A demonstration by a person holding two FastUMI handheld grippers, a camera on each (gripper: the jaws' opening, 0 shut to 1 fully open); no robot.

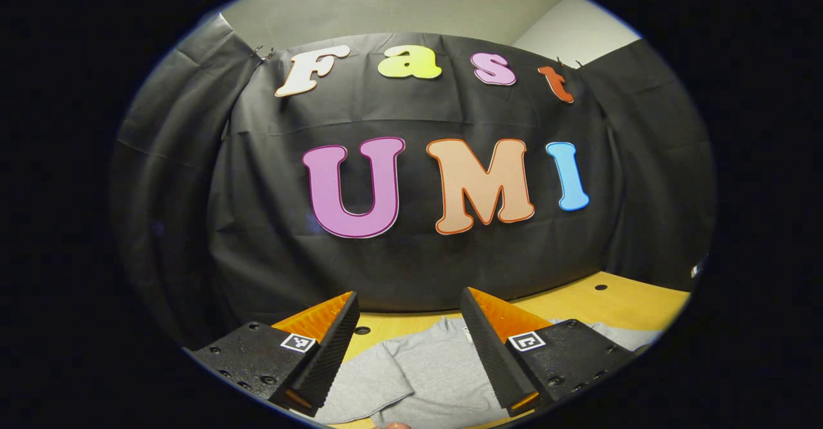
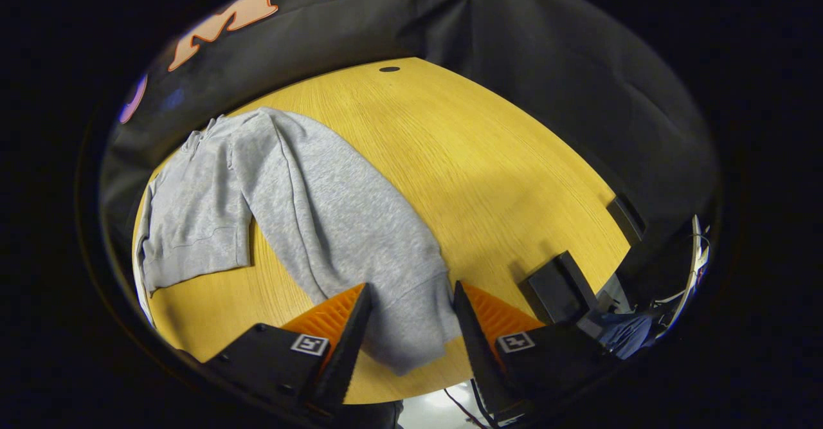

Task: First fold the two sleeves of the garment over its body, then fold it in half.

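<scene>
A grey sweatshirt (image 2: 212,191) lies flat on the yellow wood-grain desk (image 2: 488,159), its body toward the far left corner by the black cloth wall and one long sleeve (image 2: 347,236) stretched out diagonally toward the near edge. The right tongs (image 2: 410,300) hang over that sleeve's cuff (image 2: 411,332), spread wide with the cuff showing in the gap between them; neither finger presses on the cloth, as far as I can tell. The left tongs (image 1: 408,316) are also spread wide and hold nothing, raised and aimed mostly at the wall, with the grey fabric showing low between them. To my eye this is the very start of the first step: neither sleeve looks folded over the body yet, and the right side is lining up for the outstretched one. The next move calls for lowering onto the cuff, pinching it cleanly without bunching, then carrying it up and across onto the chest. The cloth looks like soft, heathered fleece, fairly thick, with a ribbed band at the cuff and hem; it should drape and slide easily on the smooth desk. A dark blocky object (image 2: 559,287) sits near the right edge, beside the tongs.
</scene>
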